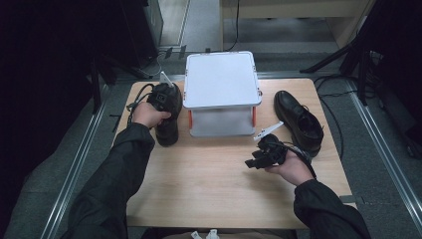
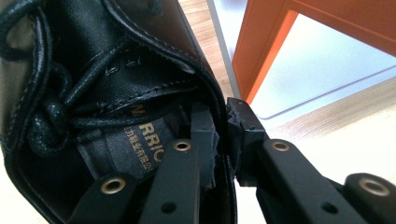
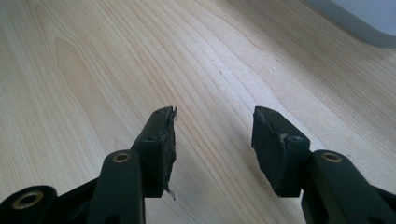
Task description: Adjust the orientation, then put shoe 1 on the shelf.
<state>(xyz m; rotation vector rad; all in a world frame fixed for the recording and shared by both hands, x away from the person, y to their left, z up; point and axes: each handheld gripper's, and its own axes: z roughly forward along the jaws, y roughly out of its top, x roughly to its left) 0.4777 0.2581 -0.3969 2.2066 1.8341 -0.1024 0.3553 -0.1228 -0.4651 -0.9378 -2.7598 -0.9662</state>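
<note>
One white rack [image 1: 220, 79] stands between both shoes [image 1: 166, 112].

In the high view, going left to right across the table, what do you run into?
Left gripper clamped on the collar of the left black shoe → white rack with orange legs → right gripper, jaws open and empty → right black shoe.

The high view is lit pretty unevenly; the worktop [image 1: 209, 169] is caught in soft overhead light while the surroundings are swallowed in near black; the white shelf [image 1: 221, 79] top is a bit blown out, and the picture is soft and grainy overall. In the left gripper view the shoe [image 2: 116, 93] leather is picked out by small highlights, the background washed out. In the right gripper view faint shadows are thrown on the wood; near parts are blurred.
</note>
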